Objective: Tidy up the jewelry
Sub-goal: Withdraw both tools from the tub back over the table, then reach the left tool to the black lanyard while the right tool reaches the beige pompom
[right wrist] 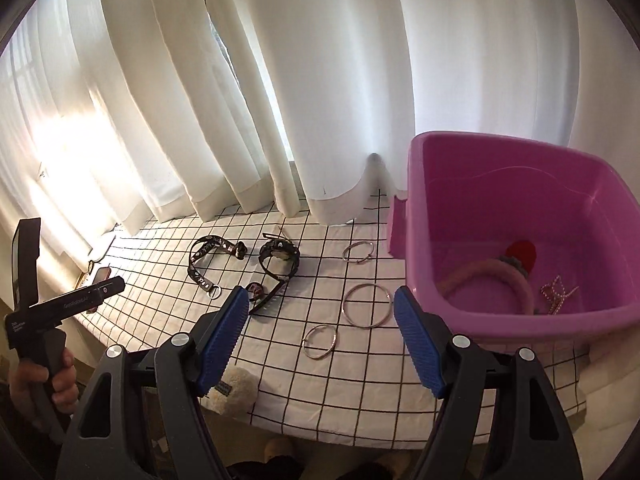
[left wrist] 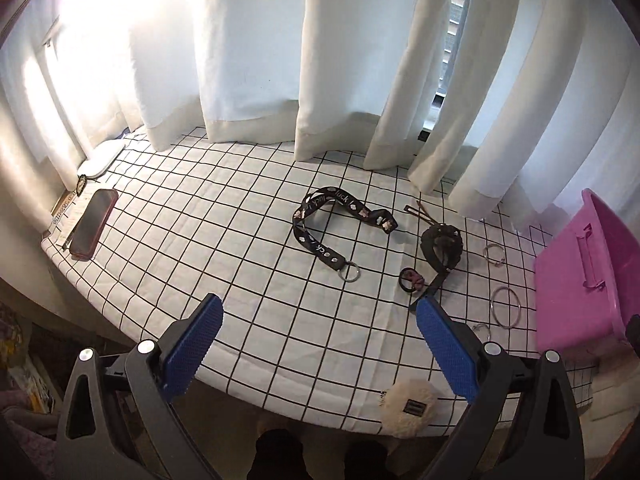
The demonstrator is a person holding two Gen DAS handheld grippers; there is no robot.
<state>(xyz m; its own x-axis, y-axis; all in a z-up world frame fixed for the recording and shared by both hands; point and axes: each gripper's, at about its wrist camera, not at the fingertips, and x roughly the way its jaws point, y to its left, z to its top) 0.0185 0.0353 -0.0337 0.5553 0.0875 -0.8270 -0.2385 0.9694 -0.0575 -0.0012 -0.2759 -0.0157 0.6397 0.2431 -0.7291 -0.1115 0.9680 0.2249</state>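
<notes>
— Around the jewelry? White curtains (left wrist: pixel 256 52) hanging down onto the far edge of the checked cloth (left wrist: pixel 224 240); dark phone (left wrist: pixel 94 224) lying far left near that edge; fluffy cream pouch (left wrist: pixel 408 406) at the near edge, half over it.

— In the way of anything? Nothing between the left gripper (left wrist: pixel 320 344) and the black lanyard (left wrist: pixel 340 224). Black watch (left wrist: pixel 442 246) just right of the lanyard, small hair tie (left wrist: pixel 412 278) touching its strap.

— Room to move? Open cloth across the left and middle. Right side taken by the pink bin (right wrist: pixel 520 208), standing at the cloth's right edge.

— Rings? Three silver hoops on the cloth beside the bin: large bangle (right wrist: pixel 368 305) between the right gripper (right wrist: pixel 320 340) fingers' line of sight, smaller ring (right wrist: pixel 320 342) nearer, third ring (right wrist: pixel 358 253) farther back.

— Inside the bin? Pink headband (right wrist: pixel 492 280), red piece, beaded chain (right wrist: pixel 558 294).

— Tongs? Both pairs spread wide, holding nothing, hovering above the near edge
</notes>
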